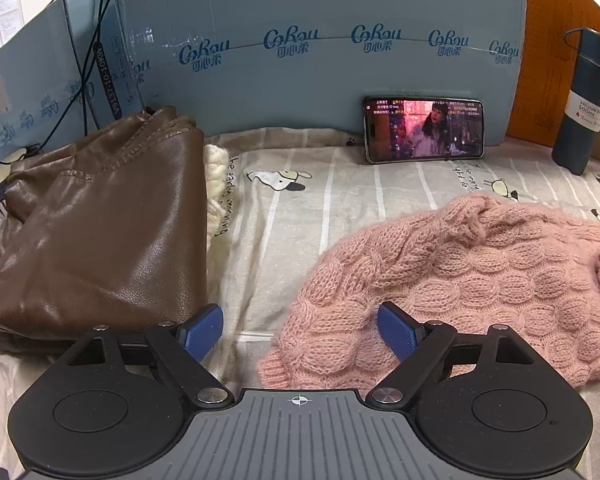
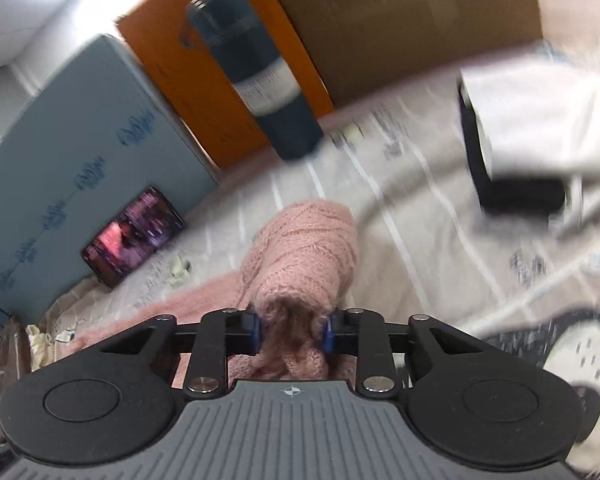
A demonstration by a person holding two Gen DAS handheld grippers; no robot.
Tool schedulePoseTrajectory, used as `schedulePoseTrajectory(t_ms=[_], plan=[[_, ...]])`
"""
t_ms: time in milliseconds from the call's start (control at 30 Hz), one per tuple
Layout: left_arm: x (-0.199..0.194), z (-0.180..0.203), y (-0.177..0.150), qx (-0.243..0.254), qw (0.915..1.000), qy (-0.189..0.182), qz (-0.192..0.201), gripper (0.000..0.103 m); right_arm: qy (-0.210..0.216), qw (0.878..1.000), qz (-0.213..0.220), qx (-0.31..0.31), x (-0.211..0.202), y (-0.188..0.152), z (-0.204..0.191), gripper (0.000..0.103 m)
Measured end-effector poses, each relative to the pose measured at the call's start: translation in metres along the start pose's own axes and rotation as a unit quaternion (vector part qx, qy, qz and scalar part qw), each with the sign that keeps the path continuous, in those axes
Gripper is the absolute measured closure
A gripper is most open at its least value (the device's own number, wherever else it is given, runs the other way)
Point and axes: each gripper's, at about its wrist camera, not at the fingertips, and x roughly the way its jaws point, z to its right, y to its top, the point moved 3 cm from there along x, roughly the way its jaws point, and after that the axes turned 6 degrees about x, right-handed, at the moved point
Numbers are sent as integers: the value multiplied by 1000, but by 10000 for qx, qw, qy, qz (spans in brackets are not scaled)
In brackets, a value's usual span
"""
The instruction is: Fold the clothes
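A grey-and-white striped bedsheet printed with cartoon dogs [image 1: 284,216] covers the whole work surface. Along its far edge stands a pale blue cardboard box with dark blue brand lettering [image 1: 320,20], and beside that an orange cardboard panel [image 1: 552,60].

On the sheet's left side lies a folded brown leather garment [image 1: 100,224], with a bit of cream knitted cloth [image 1: 216,176] peeking out from under its right edge. On the right side sprawls the fluffy pink cable-knit sweater [image 1: 460,280], unfolded, its ribbed hem nearest the left wrist camera.

A tall dark blue vacuum flask with a white label [image 1: 584,104] stands upright in front of the orange panel. A black smartphone with its screen lit [image 1: 423,130] leans on its long edge against the blue box.

The left gripper [image 1: 300,332] hovers with its blue-padded jaws spread wide; the right pad sits over the sweater's edge, the left pad over bare sheet, and nothing is pinched between them.

The right gripper [image 2: 292,332] has its jaws drawn in tight on a bunched part of the pink sweater, which rises in a roll ahead of the pads (this view is badly motion-blurred). A folded white and black item [image 2: 532,128] lies at the right, too blurred to identify.
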Motion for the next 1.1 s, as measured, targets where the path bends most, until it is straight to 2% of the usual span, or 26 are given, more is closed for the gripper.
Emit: schedulePoseTrajectory(t_ms=[67,233,367,533,633,833,967,1100], plan=[[-2,0,0,-1,10000,-8,24,16,47,9997,209,-127,-8,4,-4,81],[-10,1,-3,-6,9999,-51,86,16,-217,9984,435,-272,-20,12,3,82],[-20,2,-5,-50,9997,-180,185,15,-549,9959,637,-341,-32,23,22,82],[-23,11,-10,175,9993,-179,270,15,-1022,9858,1065,-796,-50,44,34,82],[-25,12,-10,129,9994,-169,275,15,-1035,9735,1404,-1478,-64,44,13,81],[-37,7,-1,-109,9983,-233,522,15,-714,9415,1727,-2804,-65,10,-53,81],[-45,3,3,-253,9972,-282,650,15,-431,9128,1851,-3615,-59,-25,-95,80],[-54,-5,5,-635,9925,-513,909,15,79,8964,1640,-4117,-49,-60,-125,80]])
